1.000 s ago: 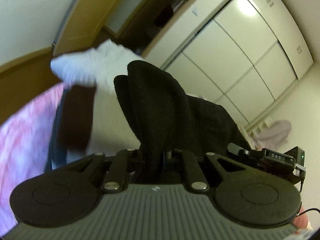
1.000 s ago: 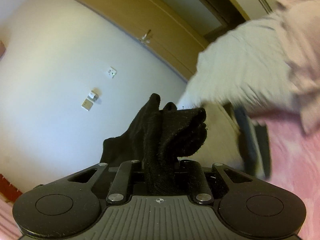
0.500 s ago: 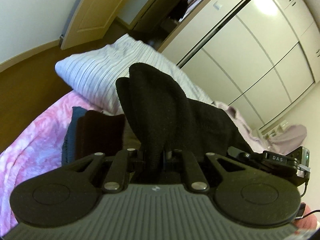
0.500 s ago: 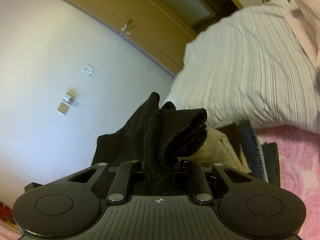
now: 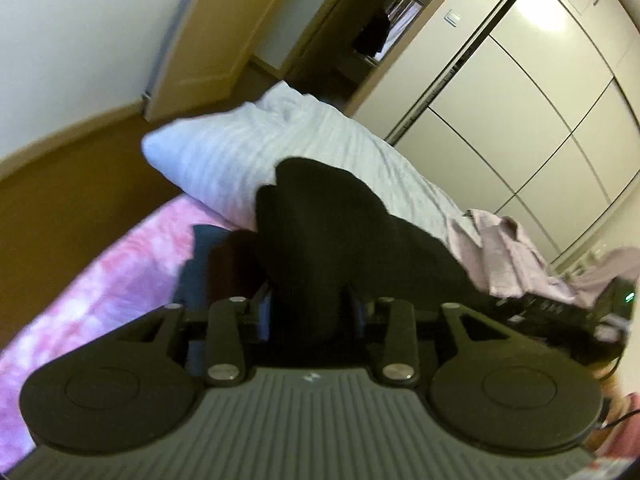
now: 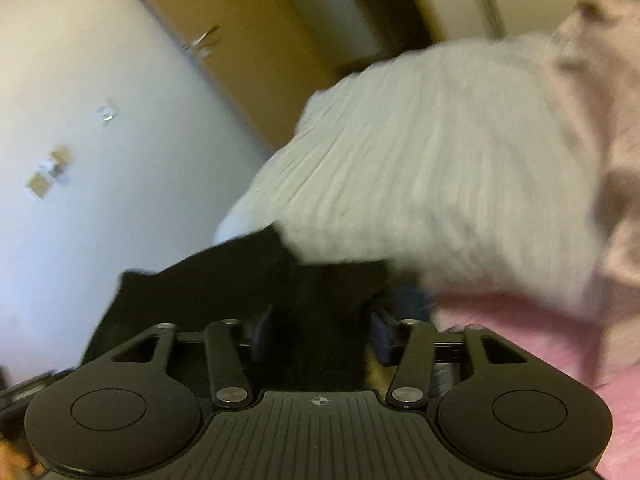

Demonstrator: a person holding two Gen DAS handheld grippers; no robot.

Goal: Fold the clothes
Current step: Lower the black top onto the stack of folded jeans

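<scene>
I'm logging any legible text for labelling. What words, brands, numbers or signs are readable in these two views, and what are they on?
No text reads in either view.
Right gripper, seen in the left wrist view: lettering on its body, too blurred to read.
Left gripper: small emblem on its grey housing, no letters.
Right gripper housing, right wrist view: crosshair mark only.
Wall plates: blurred, nothing legible.

Both grippers now sit lower over the pink bedspread (image 5: pixel 120 264). The left gripper (image 5: pixel 310 312) and right gripper (image 6: pixel 320 328) jaws have just been opening, the black garment (image 5: pixel 320 224) between them.
</scene>
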